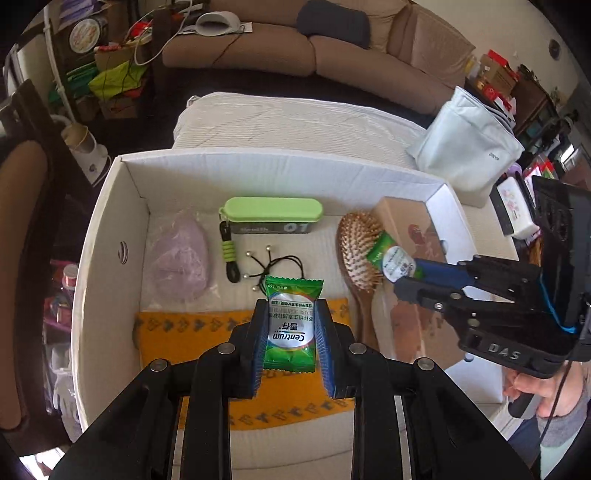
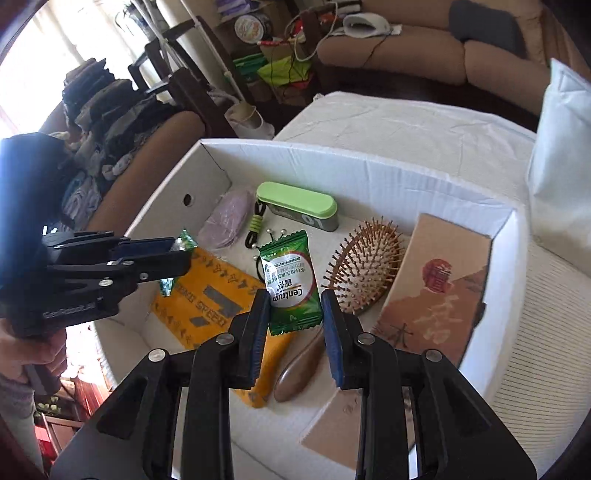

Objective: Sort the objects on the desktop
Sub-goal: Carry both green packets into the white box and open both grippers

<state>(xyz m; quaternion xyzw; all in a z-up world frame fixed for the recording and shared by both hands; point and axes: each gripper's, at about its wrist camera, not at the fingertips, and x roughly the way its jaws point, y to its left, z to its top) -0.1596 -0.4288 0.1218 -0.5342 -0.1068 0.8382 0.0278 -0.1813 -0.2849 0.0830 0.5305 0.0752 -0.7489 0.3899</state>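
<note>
A tan sofa [image 1: 332, 55] runs across the far side of the room at twelve o'clock, with a dark blue cushion [image 1: 334, 22] on its seat and a white rounded device [image 1: 216, 22] with a trailing cable at its left end. At eleven o'clock a cluttered shelf [image 1: 103, 74] holds bright green bags and a round tin. A brown armchair [image 2: 147, 155] at nine o'clock is piled with dark folded clothes [image 2: 99, 107]. Strong daylight pours through a window [image 2: 33, 55] at ten o'clock. A pale blue bag [image 1: 469, 144] stands at two o'clock on a white ribbed cover [image 1: 295, 122].
</note>
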